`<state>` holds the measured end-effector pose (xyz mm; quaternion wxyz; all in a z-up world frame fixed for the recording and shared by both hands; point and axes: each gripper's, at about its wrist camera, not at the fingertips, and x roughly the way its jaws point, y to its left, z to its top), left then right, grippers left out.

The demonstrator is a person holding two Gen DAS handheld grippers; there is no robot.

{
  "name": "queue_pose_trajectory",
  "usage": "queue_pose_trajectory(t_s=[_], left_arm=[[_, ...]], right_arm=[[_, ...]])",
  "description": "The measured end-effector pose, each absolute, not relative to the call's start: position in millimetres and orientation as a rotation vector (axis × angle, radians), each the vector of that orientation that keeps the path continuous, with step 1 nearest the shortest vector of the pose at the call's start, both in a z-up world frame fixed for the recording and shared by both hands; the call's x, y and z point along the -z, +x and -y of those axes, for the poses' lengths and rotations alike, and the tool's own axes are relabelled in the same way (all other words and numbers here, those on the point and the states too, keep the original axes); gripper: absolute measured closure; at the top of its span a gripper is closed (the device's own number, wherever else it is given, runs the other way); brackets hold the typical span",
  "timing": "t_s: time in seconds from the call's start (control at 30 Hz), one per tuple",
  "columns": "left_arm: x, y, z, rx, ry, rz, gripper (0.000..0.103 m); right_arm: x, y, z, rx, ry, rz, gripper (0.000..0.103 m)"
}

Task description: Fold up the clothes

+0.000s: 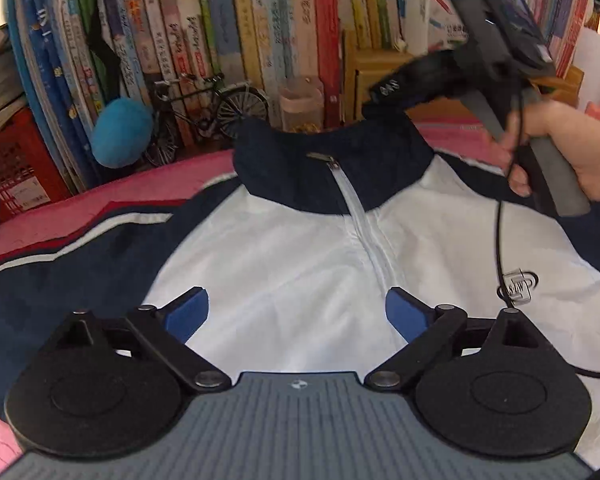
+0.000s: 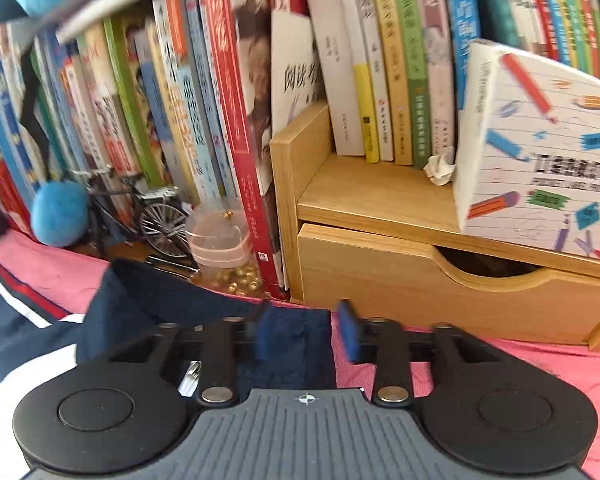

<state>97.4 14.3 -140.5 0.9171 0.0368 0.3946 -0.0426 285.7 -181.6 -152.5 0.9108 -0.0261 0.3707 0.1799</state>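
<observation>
The jacket [image 1: 284,240], white in the body with a navy collar and navy sleeves, lies spread face up on the pink cloth [image 1: 112,188] that covers the table, zip closed and collar toward the books. No fold shows in either view: the front panel is flat, the sleeve at the left of the left wrist view runs out to the side, so by my reading the folding has barely begun and all of it is left to do.

The left gripper [image 1: 298,314] hovers over the white chest with its jaws as wide apart as they go and nothing between the blue pads. The right gripper [image 2: 306,334], carried in the right hand [image 1: 572,156], sits at the far corner of the collar [image 2: 204,312]; its jaws stand partly open with the collar's edge lying between them, and the pads do not appear to press on it, though blur makes this hard to judge.

Behind the jacket a wall of books [image 1: 228,32] lines the table's back edge. A wooden shelf with a drawer [image 2: 420,264] stands just beside the collar, a patterned box [image 2: 540,152] on top of it. Smaller things crowd the back edge close to the collar: a blue plush ball [image 1: 120,132], a model bicycle [image 1: 208,112] and a clear plastic jar [image 2: 220,240] with gold beads beside it. A black cable [image 1: 500,240] trails across the white fabric and could snag a fold
</observation>
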Motion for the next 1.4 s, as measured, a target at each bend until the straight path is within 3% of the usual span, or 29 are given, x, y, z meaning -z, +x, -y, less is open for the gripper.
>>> queue_pose_trajectory(t_s=[0.03, 0.2, 0.27, 0.3, 0.33, 0.37, 0.43, 0.57, 0.77, 0.8, 0.9, 1.0, 1.07, 1.1, 1.13, 1.37, 1.4], left_arm=[[141, 105, -31, 0.097, 0.046, -0.803, 0.000], [152, 168, -72, 0.056, 0.065, -0.814, 0.000], [160, 186, -66, 0.088, 0.100, -0.817, 0.000], [166, 193, -60, 0.117, 0.127, -0.828, 0.000], [171, 200, -53, 0.147, 0.153, -0.838, 0.000], [177, 207, -46, 0.171, 0.183, -0.847, 0.001], [189, 214, -31, 0.155, 0.267, -0.822, 0.014], [203, 222, -5, 0.086, 0.403, -0.725, 0.024], [208, 242, 3, 0.018, 0.427, -0.672, 0.022], [207, 248, -1, 0.005, 0.392, -0.689, 0.018], [200, 260, -19, -0.025, 0.247, -0.769, 0.012], [177, 231, -36, -0.034, 0.162, -0.758, 0.017], [162, 189, -40, 0.001, 0.154, -0.718, 0.017], [156, 166, -41, 0.026, 0.156, -0.706, 0.015], [151, 143, -42, 0.048, 0.158, -0.698, 0.013], [176, 32, -41, 0.023, 0.243, -0.895, 0.011], [180, 24, -45, 0.002, 0.252, -0.908, 0.004]], right_arm=[[148, 278, 193, -0.390, -0.048, -0.761, 0.003], [156, 260, 218, -0.419, -0.070, -0.852, 0.001], [162, 254, 225, -0.423, -0.084, -0.899, 0.006], [167, 252, 224, -0.420, -0.081, -0.920, 0.019], [175, 251, 215, -0.418, -0.089, -0.945, 0.050], [180, 249, 209, -0.414, -0.099, -0.972, 0.057], [181, 233, 195, -0.377, -0.193, -0.928, 0.063], [186, 228, 177, -0.305, -0.315, -0.839, 0.072], [198, 256, 169, -0.247, -0.322, -0.761, 0.075], [199, 262, 171, -0.247, -0.302, -0.752, 0.075], [195, 275, 180, -0.172, -0.236, -0.777, 0.050], [166, 252, 192, -0.178, -0.157, -0.743, 0.049], [142, 211, 195, -0.236, -0.127, -0.650, 0.032], [133, 184, 192, -0.279, -0.109, -0.623, 0.018], [129, 156, 187, -0.325, -0.100, -0.630, 0.014], [155, 20, 166, -0.365, -0.094, -0.906, 0.017], [162, 7, 169, -0.333, -0.110, -0.957, 0.017]])
